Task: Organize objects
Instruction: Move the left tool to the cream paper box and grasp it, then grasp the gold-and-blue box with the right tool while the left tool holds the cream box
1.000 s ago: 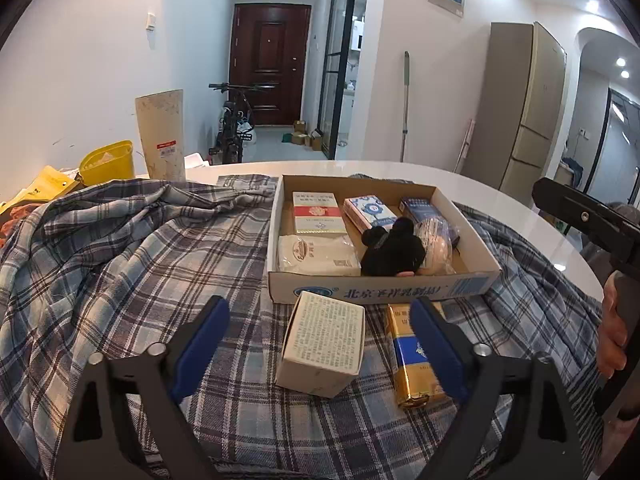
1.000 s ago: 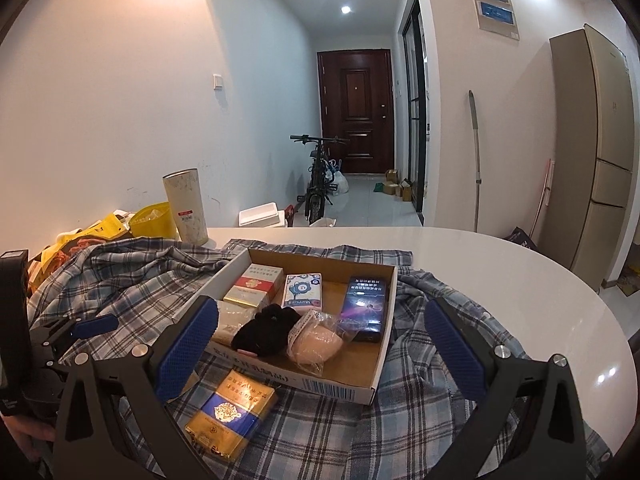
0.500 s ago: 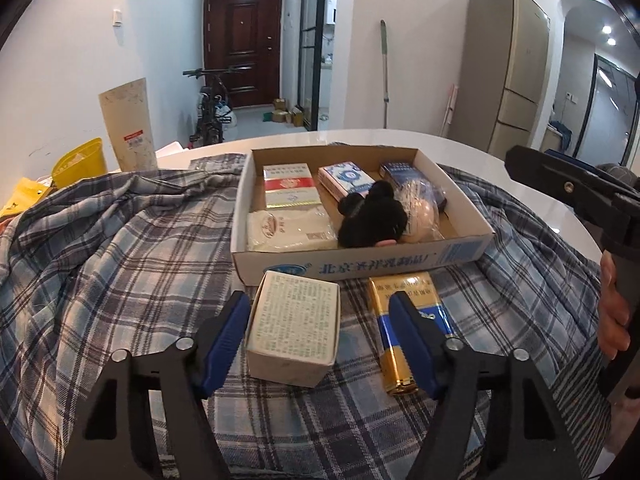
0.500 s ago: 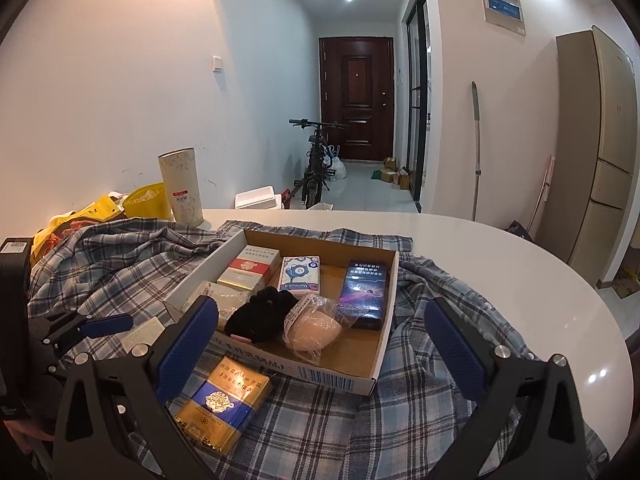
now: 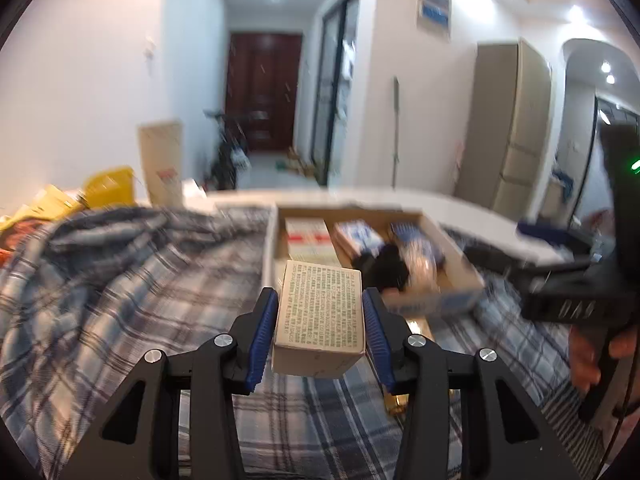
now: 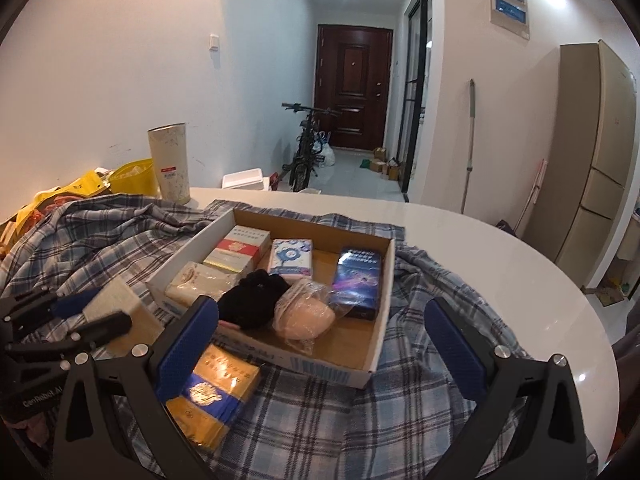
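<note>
left hand-held gripper [image 5: 320,320]: now clamped on the small beige printed cardboard box [image 5: 320,316], apparently lifted off the plaid cloth [image 5: 120,300] | right hand-held gripper [image 6: 320,344]: wide, empty | next: shallow cardboard tray [image 6: 380,320] with 6 items

Ahead of the right claw [image 6: 320,340]: 1 cardboard tray [image 6: 382,316] w/ 6 items – 4 boxes, 1 black cloth, 1 clear bag. Outside it, 2 more boxes: 1 gold-blue box [image 6: 212,394] by the left finger, 1 beige box [image 5: 320,314] between the left claw [image 5: 320,322] pads. Also 1 plaid cloth [image 6: 304,420], 1 tall can [image 6: 170,164].
</note>
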`<state>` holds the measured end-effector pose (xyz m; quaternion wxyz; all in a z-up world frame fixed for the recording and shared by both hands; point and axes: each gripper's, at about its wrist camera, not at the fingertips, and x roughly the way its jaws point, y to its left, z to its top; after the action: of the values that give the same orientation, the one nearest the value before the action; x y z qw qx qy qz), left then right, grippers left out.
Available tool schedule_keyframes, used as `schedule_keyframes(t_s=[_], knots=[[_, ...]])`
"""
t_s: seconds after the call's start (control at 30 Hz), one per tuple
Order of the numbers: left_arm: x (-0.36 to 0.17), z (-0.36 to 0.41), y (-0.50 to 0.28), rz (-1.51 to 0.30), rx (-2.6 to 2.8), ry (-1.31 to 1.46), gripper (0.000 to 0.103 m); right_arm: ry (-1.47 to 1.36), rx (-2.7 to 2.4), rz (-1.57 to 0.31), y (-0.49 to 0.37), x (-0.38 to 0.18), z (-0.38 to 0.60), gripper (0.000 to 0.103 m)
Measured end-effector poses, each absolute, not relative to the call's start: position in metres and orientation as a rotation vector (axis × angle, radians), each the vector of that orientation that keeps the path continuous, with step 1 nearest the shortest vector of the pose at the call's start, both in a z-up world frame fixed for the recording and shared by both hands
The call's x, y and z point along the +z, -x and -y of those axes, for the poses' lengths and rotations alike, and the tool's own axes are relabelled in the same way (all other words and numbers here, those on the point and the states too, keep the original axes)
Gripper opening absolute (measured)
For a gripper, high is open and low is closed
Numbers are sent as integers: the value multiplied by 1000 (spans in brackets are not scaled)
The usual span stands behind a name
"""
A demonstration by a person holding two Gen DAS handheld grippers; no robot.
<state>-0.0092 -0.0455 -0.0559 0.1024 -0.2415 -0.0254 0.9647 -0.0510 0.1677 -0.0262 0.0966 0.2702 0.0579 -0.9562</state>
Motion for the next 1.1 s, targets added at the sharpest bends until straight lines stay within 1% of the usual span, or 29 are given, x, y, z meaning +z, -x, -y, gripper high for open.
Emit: schedule_keyframes(t_s=[0.13,0.3,0.4,0.5,0.7,0.73,0.87,0.9,0.93,0.97,1.0,1.1], knots=[[-47,49,-4,71,2907,603,46,-947,-2718,-182,57,-32,-149,102],[-42,46,-7,36,2930,575,46,-1096,-2619,-181,64,-52,-124,99],[-41,46,-8,49,2933,581,46,-1199,-2570,-176,70,-68,-113,95],[-43,51,-6,81,2934,598,46,-1274,-2523,-172,72,-83,-103,94],[-46,51,-3,93,2927,617,46,-1296,-2508,-333,61,-101,-89,93],[-46,51,-4,89,2927,617,46,-1306,-2505,-346,60,-103,-89,88],[-46,50,-4,90,2927,619,46,-1343,-2468,-384,56,-111,-96,81],[-46,50,-3,93,2926,623,46,-1340,-2466,-374,54,-110,-100,75],[-47,50,-3,95,2925,627,46,-1344,-2463,-360,53,-109,-105,65],[-47,50,-3,94,2926,629,46,-1354,-2451,-340,52,-108,-109,58],[-47,49,-3,92,2926,628,46,-1364,-2428,-306,51,-107,-114,55],[-47,49,-2,82,2926,627,46,-1359,-2411,-252,42,-101,-129,54]])
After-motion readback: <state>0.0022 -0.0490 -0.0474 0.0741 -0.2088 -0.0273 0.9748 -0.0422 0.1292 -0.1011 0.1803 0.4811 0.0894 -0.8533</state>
